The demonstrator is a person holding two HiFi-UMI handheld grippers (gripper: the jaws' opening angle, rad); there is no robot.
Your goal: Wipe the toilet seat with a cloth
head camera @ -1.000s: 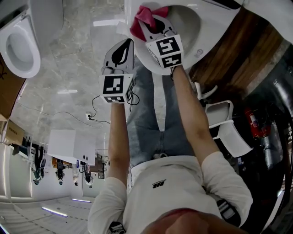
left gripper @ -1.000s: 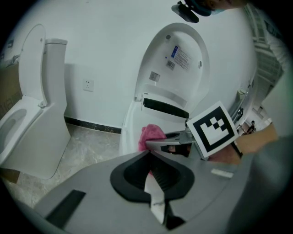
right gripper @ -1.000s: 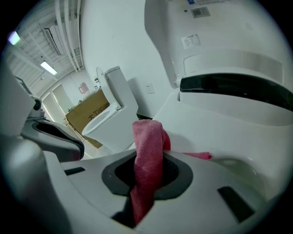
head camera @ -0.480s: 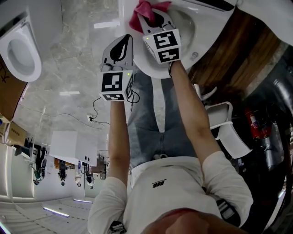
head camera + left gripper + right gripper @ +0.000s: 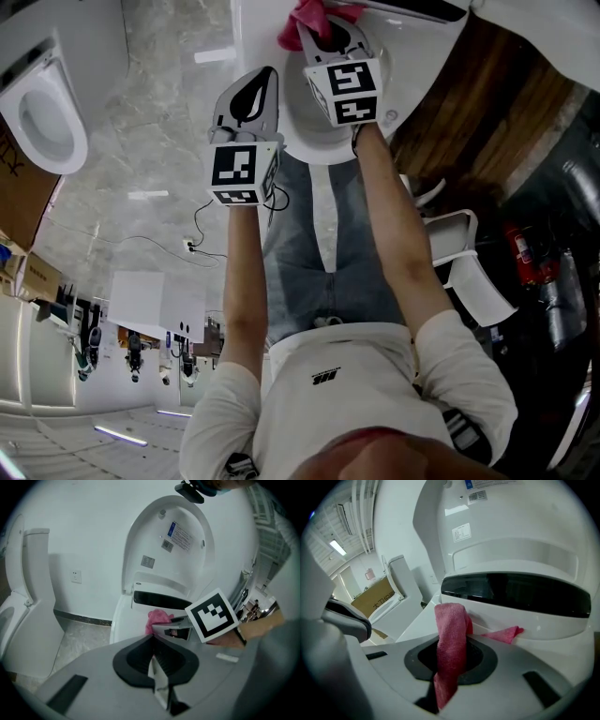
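A white toilet seat (image 5: 317,150) lies under a raised lid (image 5: 174,540). My right gripper (image 5: 317,32) is shut on a pink cloth (image 5: 304,19), pressing it on the seat's rear by the black hinge panel (image 5: 515,592). In the right gripper view the cloth (image 5: 451,637) hangs from between the jaws of the right gripper (image 5: 449,670), with one corner spread on the seat (image 5: 421,623). My left gripper (image 5: 264,79) hovers shut and empty beside the seat's left edge, short of the cloth (image 5: 158,619). In its own view the left gripper (image 5: 157,670) shows its jaws together.
A second toilet (image 5: 42,122) stands to the left with a cardboard box (image 5: 377,599) near it. Marble floor (image 5: 159,159) carries a cable and socket. A wall outlet (image 5: 75,576) sits left of the toilet. Dark wood and pipes (image 5: 525,253) lie to the right.
Both grippers have moved toward the toilet's back. The pink cloth has slid along the seat's left side up to the hinge panel, still held by the right gripper.
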